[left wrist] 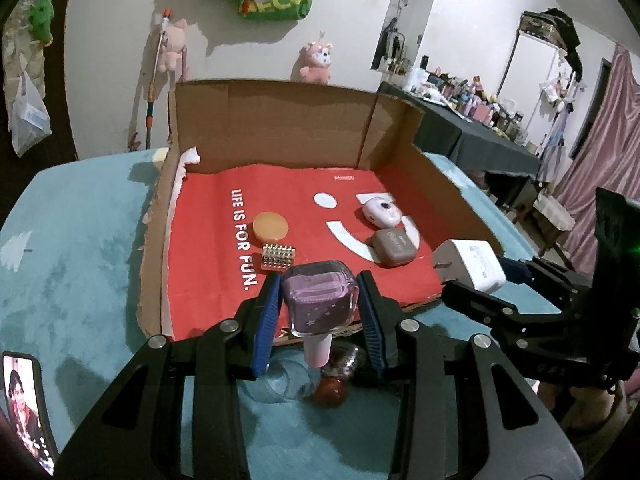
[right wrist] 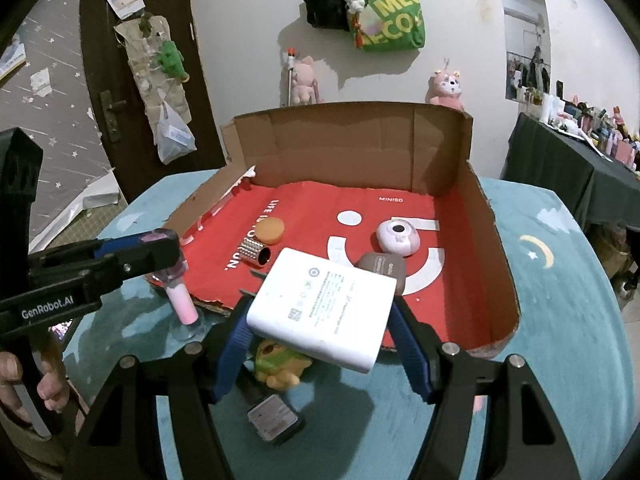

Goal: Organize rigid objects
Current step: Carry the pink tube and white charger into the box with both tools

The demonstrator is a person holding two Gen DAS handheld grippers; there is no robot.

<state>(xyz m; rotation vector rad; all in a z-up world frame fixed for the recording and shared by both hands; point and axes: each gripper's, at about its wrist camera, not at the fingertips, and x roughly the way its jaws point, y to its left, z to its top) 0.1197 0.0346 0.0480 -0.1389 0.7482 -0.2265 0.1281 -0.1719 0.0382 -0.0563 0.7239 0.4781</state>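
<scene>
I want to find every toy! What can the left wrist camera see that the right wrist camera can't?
Only the left wrist view shows a phone lit up on the table and a dark red ball under the left hand-held gripper.

Only the right wrist view shows a yellow and green toy and a small grey gadget under the right hand-held gripper.

Both show the cardboard box, the purple bottle, the white charger and the orange disc.

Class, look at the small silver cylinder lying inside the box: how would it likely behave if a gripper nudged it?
The silver cylinder lies on its side on the smooth red liner, so it may well roll. Its beaded metallic surface suggests it is stiff, perhaps heavy for its size. Those beads could make it slip between fingers.
</scene>
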